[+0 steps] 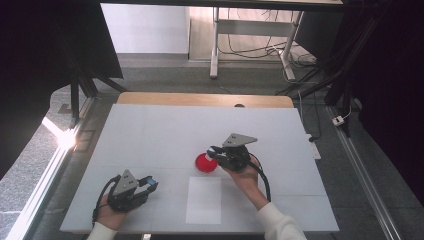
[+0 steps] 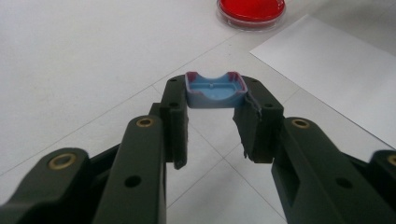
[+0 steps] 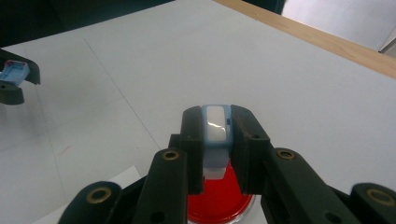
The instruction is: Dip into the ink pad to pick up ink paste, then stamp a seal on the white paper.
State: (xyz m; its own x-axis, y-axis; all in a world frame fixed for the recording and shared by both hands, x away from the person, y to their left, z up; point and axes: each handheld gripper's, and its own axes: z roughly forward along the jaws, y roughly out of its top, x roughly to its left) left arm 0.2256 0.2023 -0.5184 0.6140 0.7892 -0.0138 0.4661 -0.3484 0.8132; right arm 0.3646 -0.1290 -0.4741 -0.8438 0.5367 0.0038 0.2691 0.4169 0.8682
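Your left gripper point(image 2: 212, 109) pinches a small blue tray point(image 2: 215, 89) between its fingers, low over the counter point(image 1: 150, 130). Your right gripper point(image 3: 217, 154) clamps a pale blue-and-white piece point(image 3: 216, 133) above the dish point(image 1: 205, 163) filled with red.

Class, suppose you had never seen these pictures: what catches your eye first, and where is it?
The red-filled round dish stands out on the white table, just beyond a white sheet of paper. The right gripper hangs over it, shut on a small pale blue piece. Nearer the table's front left, the left gripper clamps a blue cap-like piece.
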